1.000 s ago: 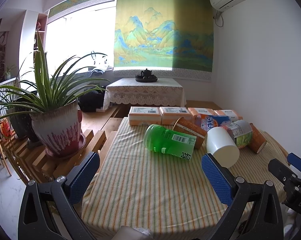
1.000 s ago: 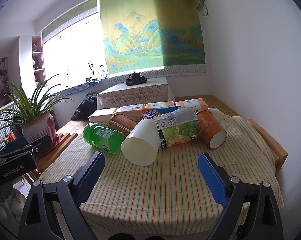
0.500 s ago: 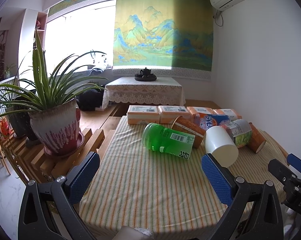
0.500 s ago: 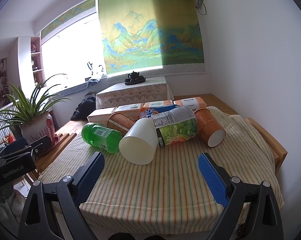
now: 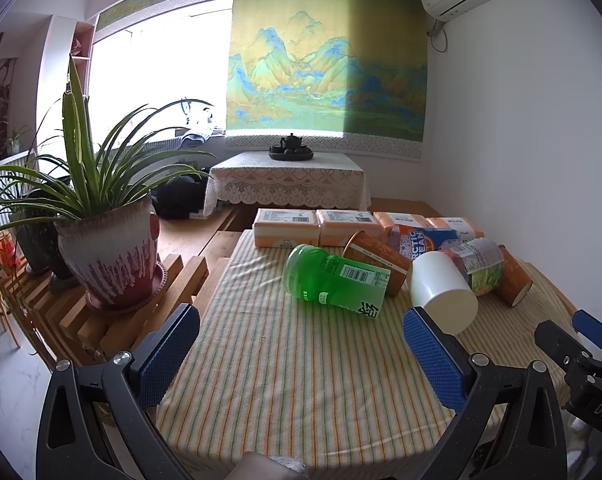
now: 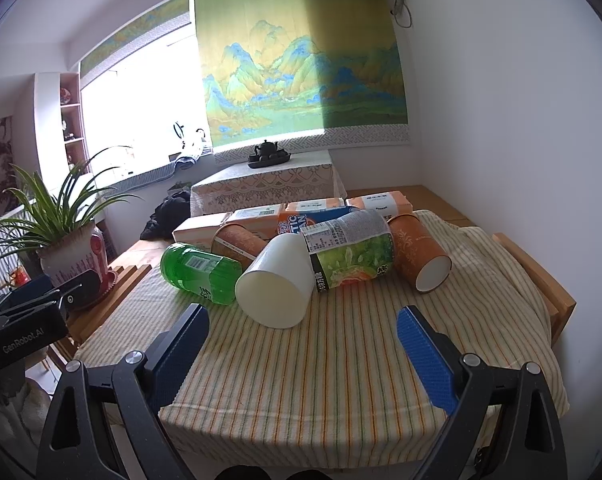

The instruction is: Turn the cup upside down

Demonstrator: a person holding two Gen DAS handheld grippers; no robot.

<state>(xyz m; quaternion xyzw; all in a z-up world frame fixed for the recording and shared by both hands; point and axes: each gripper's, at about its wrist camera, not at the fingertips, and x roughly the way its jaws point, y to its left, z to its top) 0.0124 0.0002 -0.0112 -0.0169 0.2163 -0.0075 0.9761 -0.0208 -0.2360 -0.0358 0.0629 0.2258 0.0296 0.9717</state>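
The white cup [image 6: 276, 282] lies on its side on the striped tablecloth [image 6: 341, 364], wedged between the green bottle [image 6: 199, 268] and a labelled bottle [image 6: 351, 254]. The left gripper [image 5: 301, 344] and right gripper [image 6: 303, 338] are both spread wide, holding nothing, short of the cup.

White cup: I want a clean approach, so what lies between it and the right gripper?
Only bare striped tablecloth separates the open right gripper from the white cup, as the right wrist view shows; the green bottle lies off to the left.
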